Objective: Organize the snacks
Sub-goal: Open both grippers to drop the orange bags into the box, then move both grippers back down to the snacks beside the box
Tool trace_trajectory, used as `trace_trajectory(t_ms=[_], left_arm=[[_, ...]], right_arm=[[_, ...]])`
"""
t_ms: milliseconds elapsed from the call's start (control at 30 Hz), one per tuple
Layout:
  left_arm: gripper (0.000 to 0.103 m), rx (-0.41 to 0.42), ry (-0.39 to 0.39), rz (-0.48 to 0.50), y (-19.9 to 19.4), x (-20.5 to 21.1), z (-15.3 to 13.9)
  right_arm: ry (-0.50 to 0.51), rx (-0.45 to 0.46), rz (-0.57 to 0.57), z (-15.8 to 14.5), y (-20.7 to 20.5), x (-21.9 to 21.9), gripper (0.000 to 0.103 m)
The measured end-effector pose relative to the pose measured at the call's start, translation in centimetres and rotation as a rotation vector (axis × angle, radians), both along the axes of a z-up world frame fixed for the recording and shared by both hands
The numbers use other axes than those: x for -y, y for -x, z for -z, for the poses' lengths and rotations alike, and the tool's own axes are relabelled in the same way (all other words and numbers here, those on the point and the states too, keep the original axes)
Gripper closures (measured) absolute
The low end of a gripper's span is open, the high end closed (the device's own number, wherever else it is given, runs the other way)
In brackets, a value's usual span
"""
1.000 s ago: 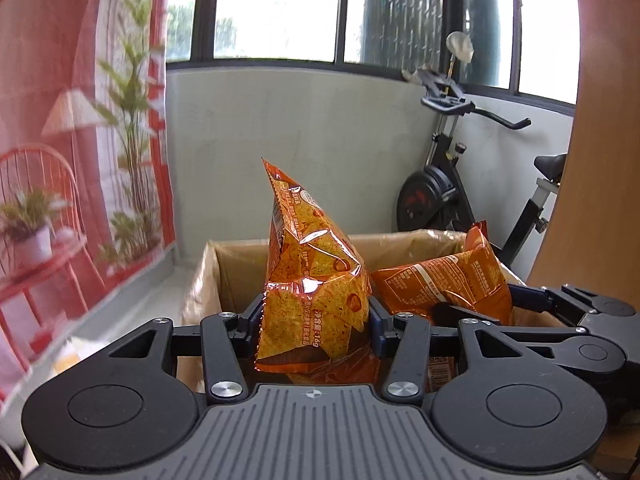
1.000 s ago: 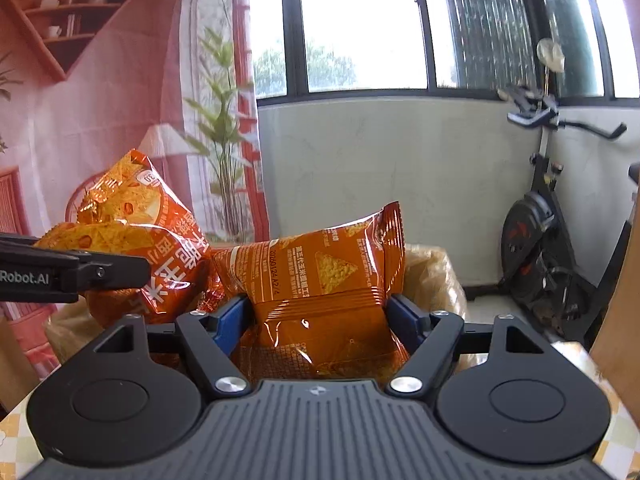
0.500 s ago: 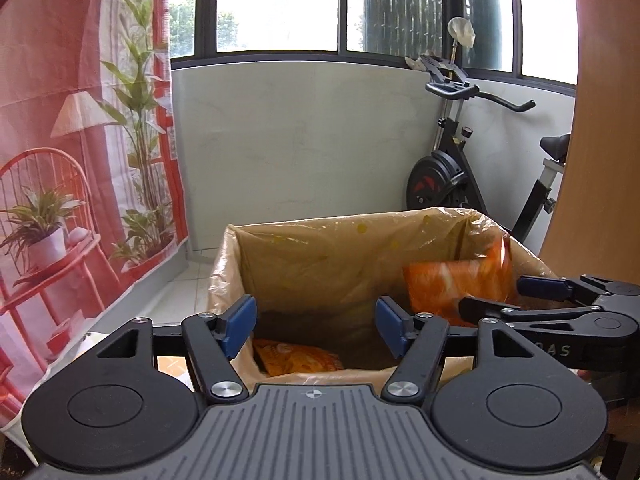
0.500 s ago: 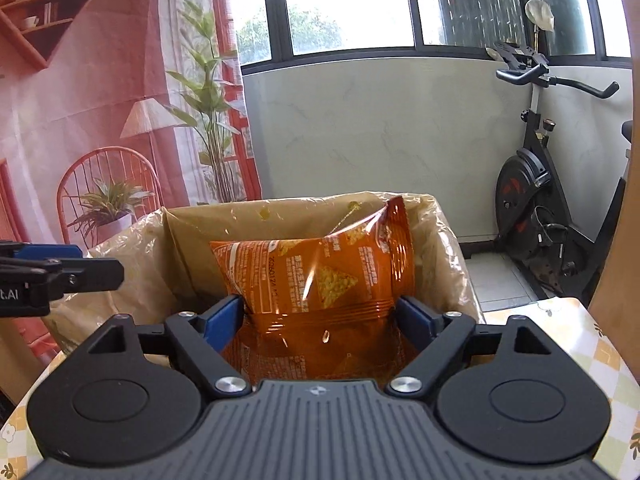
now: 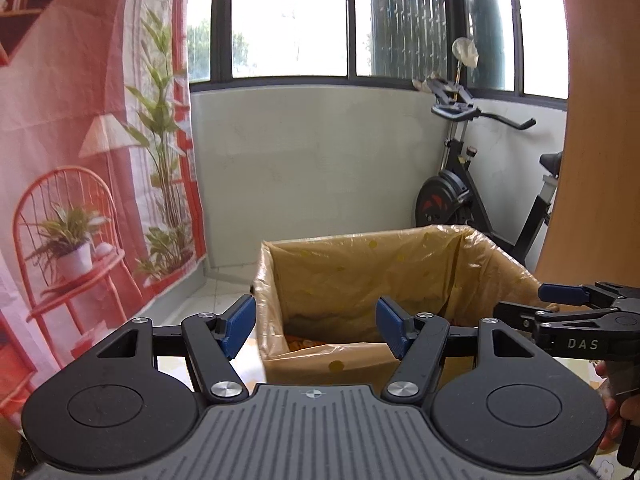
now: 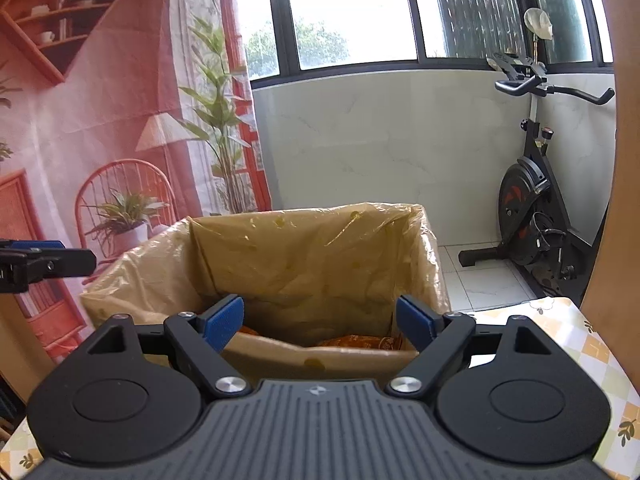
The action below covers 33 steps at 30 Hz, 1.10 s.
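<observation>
A cardboard box (image 5: 360, 364) lined with a yellowish plastic bag stands on the table in front of both grippers; the right wrist view shows the box (image 6: 312, 356) too. Orange snack bags (image 6: 356, 341) lie at its bottom, and a sliver of orange bag (image 5: 298, 345) shows in the left wrist view. My left gripper (image 5: 315, 325) is open with nothing between its blue pads, just short of the box's near wall. My right gripper (image 6: 318, 322) is open and holds nothing, also near the box's front edge. Each gripper appears at the edge of the other's view.
An exercise bike (image 6: 536, 208) stands on the tiled floor at the right. A red printed backdrop (image 5: 80, 160) hangs at the left. A checked tablecloth (image 6: 576, 344) covers the table beside the box. A wooden panel (image 5: 600, 160) rises at the far right.
Both grippers let go of their orange snack bags, which dropped into the box. Both jaws opened wider and the grippers drew back from the box.
</observation>
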<state>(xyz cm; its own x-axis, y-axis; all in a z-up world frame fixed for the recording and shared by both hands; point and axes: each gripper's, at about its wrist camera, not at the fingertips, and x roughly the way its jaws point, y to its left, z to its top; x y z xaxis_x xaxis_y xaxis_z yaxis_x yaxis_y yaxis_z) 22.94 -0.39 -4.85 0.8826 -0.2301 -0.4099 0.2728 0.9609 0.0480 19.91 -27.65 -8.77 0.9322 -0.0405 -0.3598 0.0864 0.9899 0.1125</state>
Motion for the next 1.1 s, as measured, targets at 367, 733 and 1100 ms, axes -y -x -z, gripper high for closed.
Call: trace_trajectory(t_ms=[367, 733, 1100], left_arm=[[0.034, 0.025, 0.030, -0.045, 4.9, -3.4, -1.2], [0.030, 0.028, 0.068, -0.085, 9.1, -4.4, 1.8], [0.024, -0.049, 0.141, -0.075, 11.4, -3.6, 7.0]], right_arm=[[-0.060, 0.078, -0.007, -0.4, 6.1, 0.2, 0.017], [-0.061, 0.110, 0.044, 3.1, 11.6, -0.5, 0.017], [-0.012, 0.045, 0.081, 7.4, 15.3, -1.0, 0.017]])
